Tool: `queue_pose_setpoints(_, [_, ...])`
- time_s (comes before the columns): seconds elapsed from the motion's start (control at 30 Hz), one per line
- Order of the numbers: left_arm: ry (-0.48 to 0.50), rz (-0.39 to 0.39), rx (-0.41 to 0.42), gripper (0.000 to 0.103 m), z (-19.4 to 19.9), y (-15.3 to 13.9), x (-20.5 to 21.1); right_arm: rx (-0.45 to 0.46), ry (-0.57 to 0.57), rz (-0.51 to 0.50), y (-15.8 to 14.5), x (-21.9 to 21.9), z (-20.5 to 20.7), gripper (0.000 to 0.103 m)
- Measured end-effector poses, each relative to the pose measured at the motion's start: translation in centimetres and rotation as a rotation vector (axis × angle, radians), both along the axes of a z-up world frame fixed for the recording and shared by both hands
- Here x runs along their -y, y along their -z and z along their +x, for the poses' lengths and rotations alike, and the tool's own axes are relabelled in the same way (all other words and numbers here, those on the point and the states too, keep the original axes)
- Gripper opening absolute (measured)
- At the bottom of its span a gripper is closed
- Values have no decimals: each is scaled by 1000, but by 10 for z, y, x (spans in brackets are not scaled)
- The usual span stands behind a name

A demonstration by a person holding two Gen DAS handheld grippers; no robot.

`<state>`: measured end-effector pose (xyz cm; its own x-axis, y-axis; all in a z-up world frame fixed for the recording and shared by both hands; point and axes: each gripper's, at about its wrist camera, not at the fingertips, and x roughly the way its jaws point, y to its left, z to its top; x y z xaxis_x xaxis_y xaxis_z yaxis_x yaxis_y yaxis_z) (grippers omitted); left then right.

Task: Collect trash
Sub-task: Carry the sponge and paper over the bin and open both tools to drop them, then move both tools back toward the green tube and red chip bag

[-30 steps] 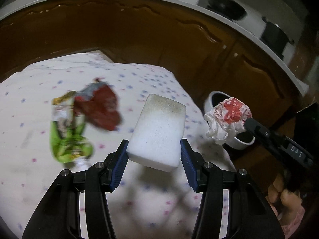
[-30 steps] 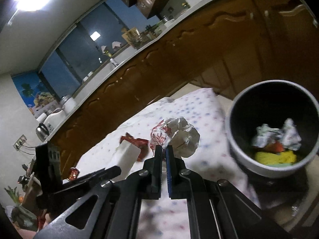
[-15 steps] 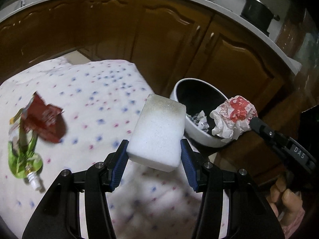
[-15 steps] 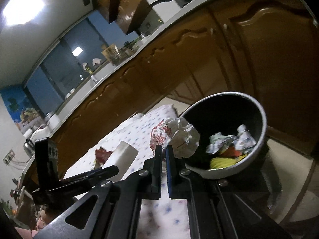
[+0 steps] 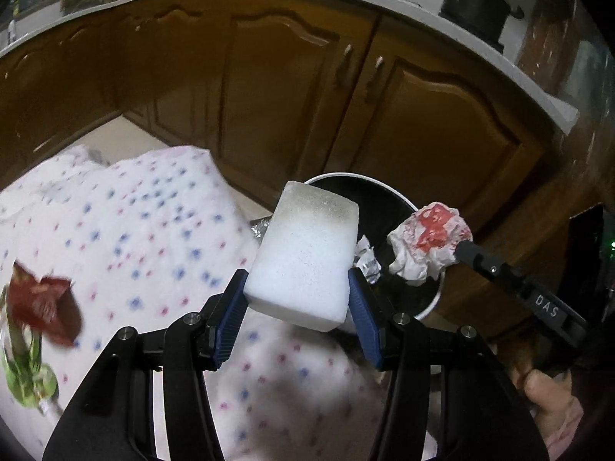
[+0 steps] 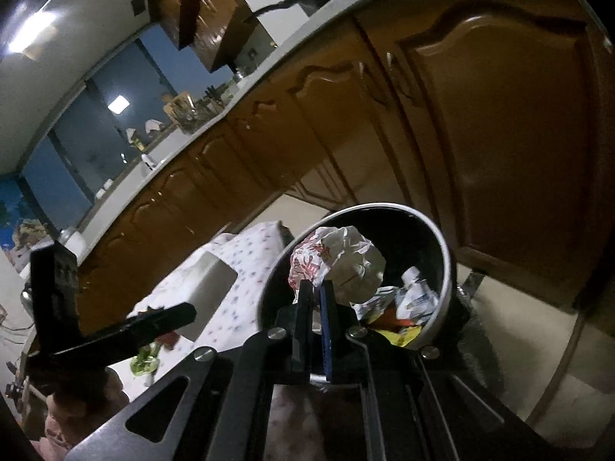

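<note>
My left gripper (image 5: 298, 292) is shut on a white foam block (image 5: 307, 253) and holds it at the near rim of the round trash bin (image 5: 434, 303). My right gripper (image 6: 316, 288) is shut on a crumpled white-and-red paper wrapper (image 6: 338, 257) and holds it over the bin's (image 6: 447, 269) opening. The wrapper also shows in the left wrist view (image 5: 430, 242), above the bin's right rim. The bin holds crumpled paper and a yellow wrapper (image 6: 399, 334). A red wrapper (image 5: 42, 307) and a green pouch (image 5: 27, 376) lie on the dotted tablecloth (image 5: 134, 230).
Brown kitchen cabinets (image 5: 307, 88) stand behind the bin, under a grey counter with a black pot (image 5: 474, 9). The bin stands on the floor beside the table's right edge. The left gripper with the foam block shows in the right wrist view (image 6: 207, 280).
Both grippers have moved right, from over the table to the bin. The wrapper now hangs over the bin's opening and the foam block sits at its rim. Both grips are unchanged.
</note>
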<state>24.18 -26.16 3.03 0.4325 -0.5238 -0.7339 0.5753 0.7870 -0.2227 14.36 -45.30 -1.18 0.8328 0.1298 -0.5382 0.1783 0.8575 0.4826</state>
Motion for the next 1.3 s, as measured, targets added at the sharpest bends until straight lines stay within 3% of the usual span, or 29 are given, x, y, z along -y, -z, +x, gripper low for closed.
queue_pose_setpoints(0.53, [59,104,-40,52,22,26,67,-98,17,-14,16,18,20,8])
queue_pose_setpoints(0.8, [56,109,-54,62,22,28,71,-96,48,34,17,29,15,13])
queue_pose_setpoints(0.93, [48,80,-48,68,17,24,59,-61,56,40,11,24,3,36])
queue_pose_setpoints(1.03, [21,49,-56,68,12,23,39,-27,58,46,4,17,-7,48])
queue_pose_setpoints(1.17, [-31,-6,-69,70,0,24,-1,26,58,82,-1,-1,-20,80])
queue_pose_setpoints(1.3, [-103,-40,-68,73,-14,28,-44,42,12,95,-3,-25,-24,82])
